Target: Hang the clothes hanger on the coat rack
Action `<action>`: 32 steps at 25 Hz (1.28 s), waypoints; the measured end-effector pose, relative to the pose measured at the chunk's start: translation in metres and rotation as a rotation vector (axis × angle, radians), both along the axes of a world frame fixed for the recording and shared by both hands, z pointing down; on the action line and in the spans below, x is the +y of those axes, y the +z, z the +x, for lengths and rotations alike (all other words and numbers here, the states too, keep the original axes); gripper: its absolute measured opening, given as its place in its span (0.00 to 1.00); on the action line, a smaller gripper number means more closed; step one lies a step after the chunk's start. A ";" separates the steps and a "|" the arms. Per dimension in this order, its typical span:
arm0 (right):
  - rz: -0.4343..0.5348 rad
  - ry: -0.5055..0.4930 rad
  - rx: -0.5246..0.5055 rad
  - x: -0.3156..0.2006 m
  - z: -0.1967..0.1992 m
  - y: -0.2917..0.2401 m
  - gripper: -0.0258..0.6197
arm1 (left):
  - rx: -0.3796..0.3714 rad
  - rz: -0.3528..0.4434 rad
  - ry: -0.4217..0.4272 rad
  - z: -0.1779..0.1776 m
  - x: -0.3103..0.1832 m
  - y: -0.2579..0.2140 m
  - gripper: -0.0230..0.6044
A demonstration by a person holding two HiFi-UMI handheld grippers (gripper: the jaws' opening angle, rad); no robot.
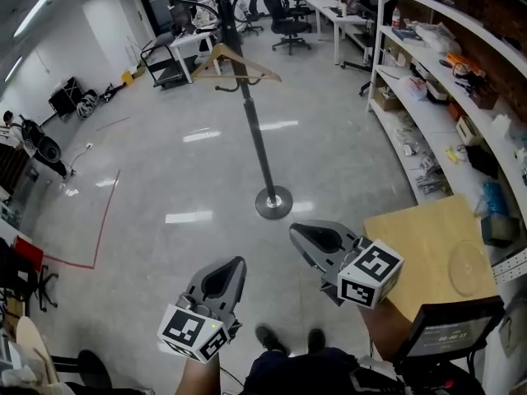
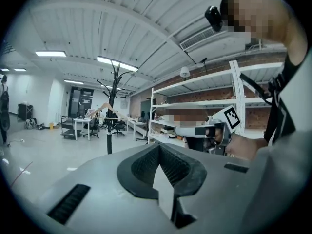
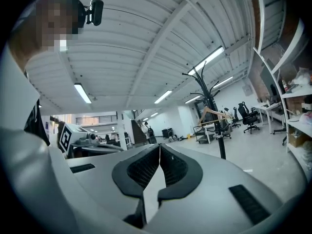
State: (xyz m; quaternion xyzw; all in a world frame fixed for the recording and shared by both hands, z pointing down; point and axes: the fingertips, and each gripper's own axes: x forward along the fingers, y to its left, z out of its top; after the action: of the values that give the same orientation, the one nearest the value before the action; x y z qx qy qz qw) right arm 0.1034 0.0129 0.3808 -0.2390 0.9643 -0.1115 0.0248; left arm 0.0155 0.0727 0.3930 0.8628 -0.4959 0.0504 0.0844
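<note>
Now holding the left gripper (image 1: 238, 263) and right gripper (image 1: 295, 231) closed and empty low in the frame, facing up-frame toward the wooden clothes hanger (image 1: 235, 62), hanging crosswise on the coat rack (image 1: 262, 151) at upper centre, well apart, slightly nearer the right.

Hardly any legible writing. On a small dark screen (image 1: 451, 332), low and to the right of the right tongs (image 1: 295, 234), a row of pale digits, seemingly starting with zeros but too blurred to read surely. On the cube (image 1: 370, 275) behind those tongs, and on its twin behind the left tongs (image 1: 240, 262), only black-and-white square markers, without letters or numbers. Anything printed along the shelves (image 1: 445, 16) beyond the right tongs too small to read.
</note>
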 end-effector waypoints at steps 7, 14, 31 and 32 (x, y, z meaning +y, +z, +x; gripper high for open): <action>0.024 0.102 -0.007 0.056 0.009 -0.014 0.05 | 0.066 0.039 0.040 0.001 0.057 -0.014 0.03; 0.031 0.162 0.079 0.128 -0.019 -0.005 0.05 | 0.070 0.055 0.083 -0.025 0.118 -0.012 0.03; 0.037 0.220 0.064 0.205 0.019 -0.027 0.05 | 0.048 0.077 0.107 0.001 0.183 -0.027 0.03; 0.037 0.219 0.064 0.206 0.023 -0.027 0.05 | 0.050 0.081 0.107 0.006 0.183 -0.028 0.03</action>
State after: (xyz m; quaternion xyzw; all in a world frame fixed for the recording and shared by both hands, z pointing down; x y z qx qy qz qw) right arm 0.1260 0.2193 0.3540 -0.3459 0.9346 -0.0824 0.0104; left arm 0.0210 0.2559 0.3647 0.8917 -0.4485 0.0131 0.0591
